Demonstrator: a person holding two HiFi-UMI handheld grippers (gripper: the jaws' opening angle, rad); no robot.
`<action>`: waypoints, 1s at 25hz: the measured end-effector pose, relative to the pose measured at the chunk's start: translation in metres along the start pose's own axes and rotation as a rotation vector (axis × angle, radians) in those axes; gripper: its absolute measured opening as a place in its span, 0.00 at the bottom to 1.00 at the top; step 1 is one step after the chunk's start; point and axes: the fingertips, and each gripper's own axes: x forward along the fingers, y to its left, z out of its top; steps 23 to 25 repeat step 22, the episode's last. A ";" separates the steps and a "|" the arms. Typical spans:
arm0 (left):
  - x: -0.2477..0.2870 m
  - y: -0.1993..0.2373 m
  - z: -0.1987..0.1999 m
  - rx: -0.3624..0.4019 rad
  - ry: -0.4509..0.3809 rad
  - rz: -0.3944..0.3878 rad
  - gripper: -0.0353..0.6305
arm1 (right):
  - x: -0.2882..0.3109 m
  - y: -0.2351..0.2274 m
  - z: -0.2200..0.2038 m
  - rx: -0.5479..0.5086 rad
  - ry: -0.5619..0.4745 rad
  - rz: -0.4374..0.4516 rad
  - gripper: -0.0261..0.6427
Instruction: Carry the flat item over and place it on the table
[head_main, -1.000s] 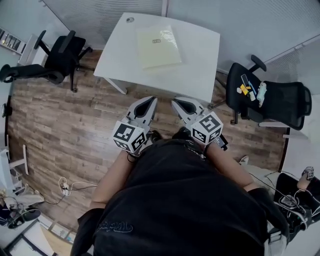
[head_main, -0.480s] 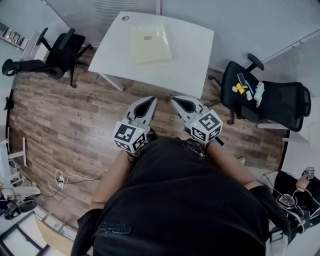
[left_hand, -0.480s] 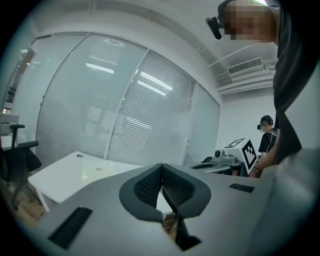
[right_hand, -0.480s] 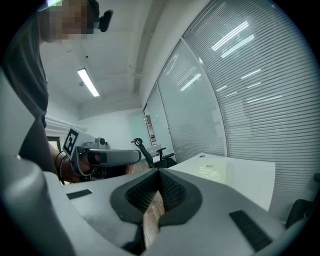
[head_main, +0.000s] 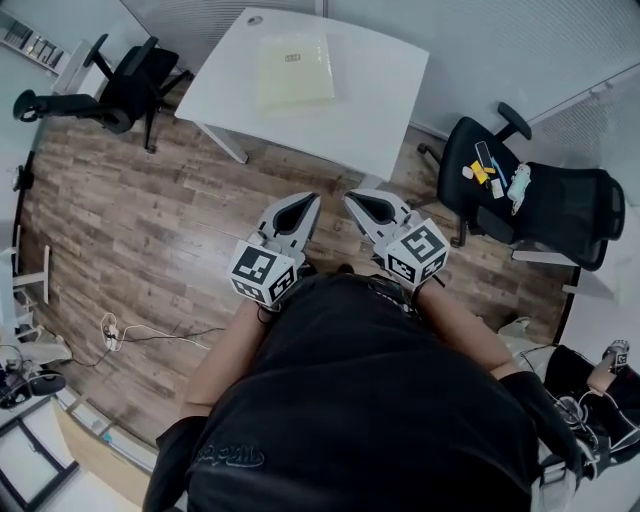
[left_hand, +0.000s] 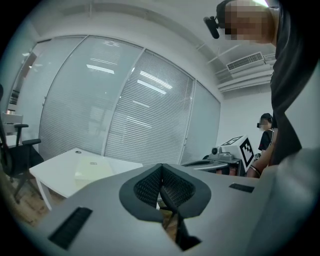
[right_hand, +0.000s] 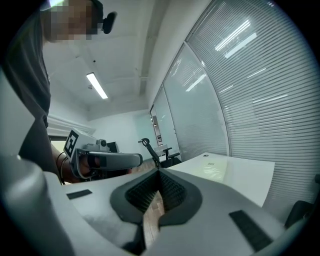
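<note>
Receding farther, the white table bears the flat pale-yellow packet, so placement looks done; left gripper and right gripper stay closed, empty.

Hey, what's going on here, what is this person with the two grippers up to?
A person stands on the wood floor, a little way back from the white table, with a gripper in each hand. The left gripper and the right gripper both have their jaws together with nothing between them. The pale yellow flat item already lies on the table, and neither gripper touches it. A black chair to the right holds a few small things.
</note>
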 end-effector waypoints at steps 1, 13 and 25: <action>-0.002 -0.007 -0.004 0.002 0.002 0.000 0.08 | -0.006 0.003 -0.003 0.000 0.001 0.006 0.07; -0.021 -0.055 -0.021 0.020 -0.003 0.010 0.08 | -0.057 0.024 -0.028 -0.007 0.042 0.050 0.07; -0.031 -0.076 -0.038 0.001 0.018 0.007 0.08 | -0.082 0.031 -0.034 -0.007 0.057 0.085 0.07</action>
